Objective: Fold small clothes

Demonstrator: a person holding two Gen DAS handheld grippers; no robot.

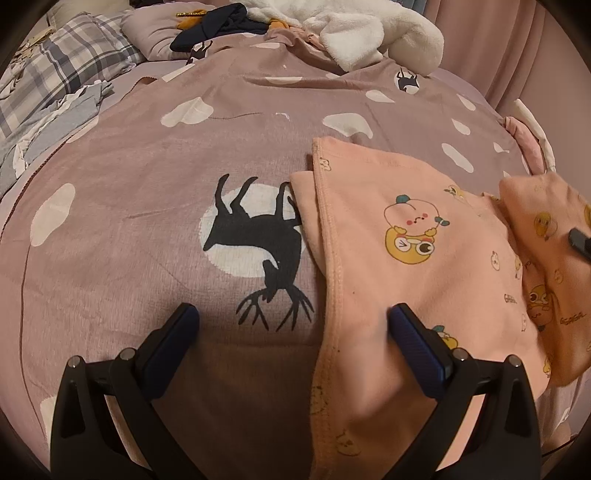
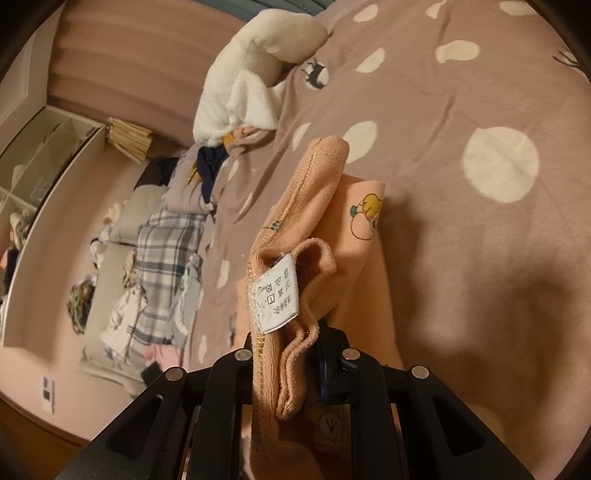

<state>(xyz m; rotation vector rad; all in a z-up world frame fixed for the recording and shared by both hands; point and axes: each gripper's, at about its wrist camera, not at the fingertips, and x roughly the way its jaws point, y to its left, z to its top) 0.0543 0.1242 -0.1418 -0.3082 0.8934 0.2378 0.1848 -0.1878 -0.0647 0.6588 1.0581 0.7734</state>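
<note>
My left gripper point(image 1: 291, 325) stands wide open, one finger point(image 1: 417, 343) resting on the peach garment's point(image 1: 424, 266) hemmed edge on the duvet point(image 1: 147, 206), I judge to pin it flat. My right gripper point(image 2: 291, 354) is clamped on a bunched edge beside the care label point(image 2: 275, 295), lifted for folding. The right fingertips are buried in cloth; the garment's near end is cut off.

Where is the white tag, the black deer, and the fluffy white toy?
white tag point(image 2: 275, 295): right wrist view, its middle.
black deer point(image 1: 266, 236): left wrist view, its body.
fluffy white toy point(image 1: 354, 33): left wrist view, its middle.
</note>
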